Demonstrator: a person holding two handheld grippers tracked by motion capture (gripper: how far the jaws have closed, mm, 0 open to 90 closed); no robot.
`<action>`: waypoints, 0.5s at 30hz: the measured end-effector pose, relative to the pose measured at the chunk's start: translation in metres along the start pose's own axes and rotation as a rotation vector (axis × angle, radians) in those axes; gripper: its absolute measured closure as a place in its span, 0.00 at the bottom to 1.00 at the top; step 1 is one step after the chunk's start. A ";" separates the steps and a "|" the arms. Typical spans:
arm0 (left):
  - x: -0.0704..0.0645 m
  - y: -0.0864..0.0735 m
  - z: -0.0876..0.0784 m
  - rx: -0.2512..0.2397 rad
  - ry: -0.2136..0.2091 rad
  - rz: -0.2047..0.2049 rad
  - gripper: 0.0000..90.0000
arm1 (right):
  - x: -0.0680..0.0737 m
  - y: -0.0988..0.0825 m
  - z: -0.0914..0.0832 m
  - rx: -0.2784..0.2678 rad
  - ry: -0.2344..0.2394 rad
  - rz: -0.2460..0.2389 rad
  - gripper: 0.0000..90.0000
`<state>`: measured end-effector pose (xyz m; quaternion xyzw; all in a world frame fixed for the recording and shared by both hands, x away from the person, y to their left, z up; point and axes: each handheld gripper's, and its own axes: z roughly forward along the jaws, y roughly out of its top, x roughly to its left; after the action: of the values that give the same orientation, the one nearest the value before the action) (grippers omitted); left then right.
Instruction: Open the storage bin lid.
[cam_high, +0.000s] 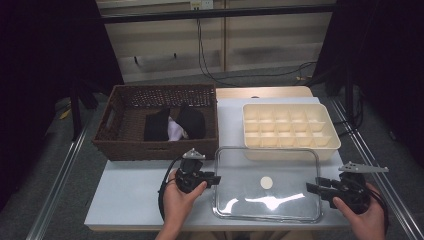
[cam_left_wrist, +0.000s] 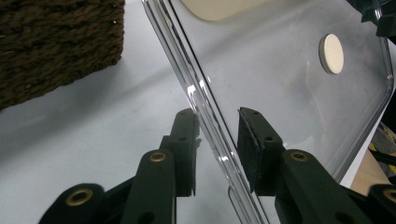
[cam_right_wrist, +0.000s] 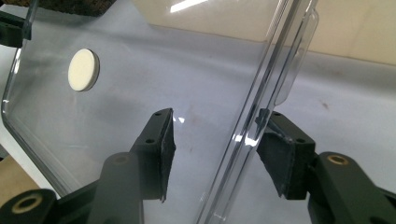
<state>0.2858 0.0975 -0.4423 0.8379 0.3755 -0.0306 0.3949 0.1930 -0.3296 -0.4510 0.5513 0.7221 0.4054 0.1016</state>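
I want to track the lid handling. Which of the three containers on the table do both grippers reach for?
The clear lid, flat at the table's near edge. Unlike the wicker basket and cream divided tray, its side rims sit between both grippers' jaws.

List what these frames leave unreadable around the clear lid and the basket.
- Left gripper on the clear lid, left gripper view: the transparent rim hides pad contact.
- Right gripper, right gripper view: same.
- Dark cloths in the wicker basket, high view: the near wall cuts them off.
- Compartment tray: contents too small.
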 end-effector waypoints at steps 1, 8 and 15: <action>0.000 0.000 0.000 0.003 -0.003 0.001 0.76 | -0.001 -0.001 -0.001 0.004 0.006 0.007 0.53; -0.004 -0.001 -0.001 0.012 0.002 0.006 0.76 | -0.002 -0.002 0.001 0.010 0.015 0.012 0.52; -0.004 -0.005 -0.003 0.020 -0.005 -0.005 0.75 | -0.002 -0.001 0.004 0.019 0.023 0.017 0.51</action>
<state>0.2788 0.0991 -0.4424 0.8409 0.3763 -0.0373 0.3873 0.1957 -0.3299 -0.4550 0.5537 0.7222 0.4059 0.0844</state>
